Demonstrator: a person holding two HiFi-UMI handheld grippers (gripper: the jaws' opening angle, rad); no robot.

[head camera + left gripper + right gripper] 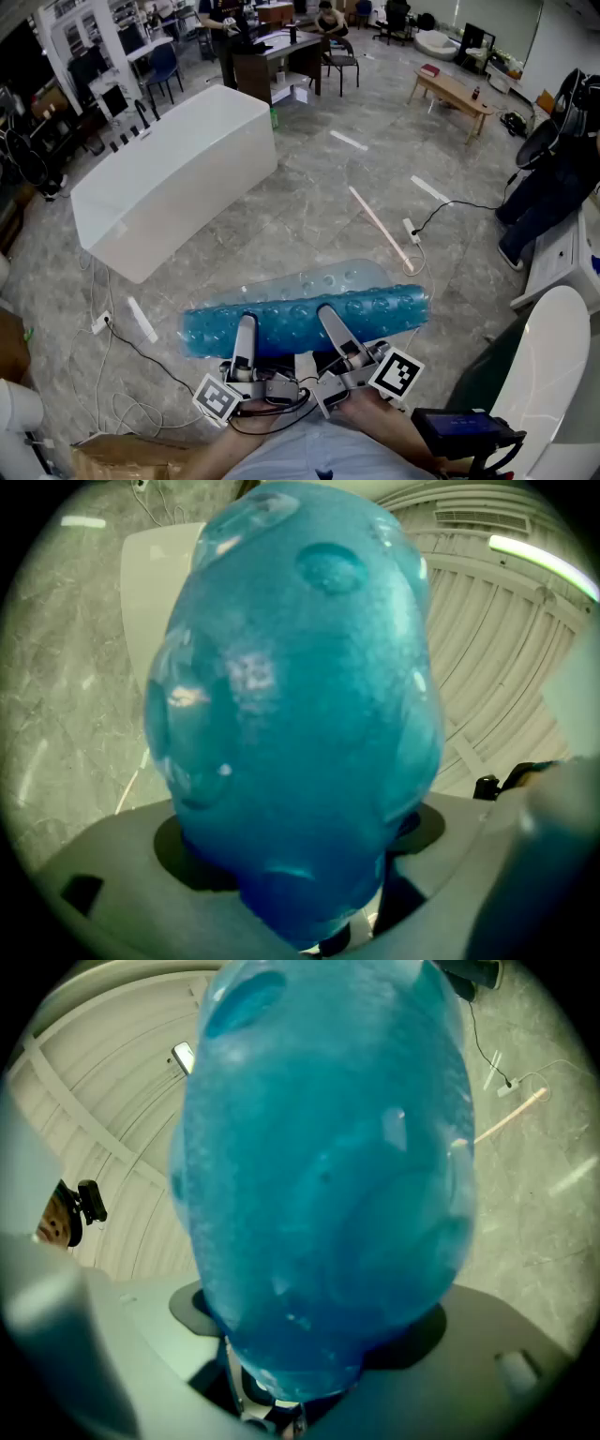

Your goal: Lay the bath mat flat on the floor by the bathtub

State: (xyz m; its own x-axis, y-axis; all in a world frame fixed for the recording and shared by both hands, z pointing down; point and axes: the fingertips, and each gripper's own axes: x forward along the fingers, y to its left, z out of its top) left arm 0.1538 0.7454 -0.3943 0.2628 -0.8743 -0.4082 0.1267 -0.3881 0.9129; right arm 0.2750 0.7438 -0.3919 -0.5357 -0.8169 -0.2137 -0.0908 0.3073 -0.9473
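In the head view I see the bath mat (309,314) bunched into a long blue roll that runs crosswise over both grippers, held up above the grey floor (309,206). The left gripper (246,328) takes it near its left end and the right gripper (330,323) near the middle. One finger (245,339) of each lies across the top of the roll, and the other is hidden beneath it.

The left gripper view is almost filled by the mat (300,714), which sits deep in the mouth, right back at the body. The right gripper view shows the same bulge (323,1176). Both pairs of jaws stand wide, clamped round the thick roll.

The white bathtub (169,178) stands well apart, ahead and to the left.
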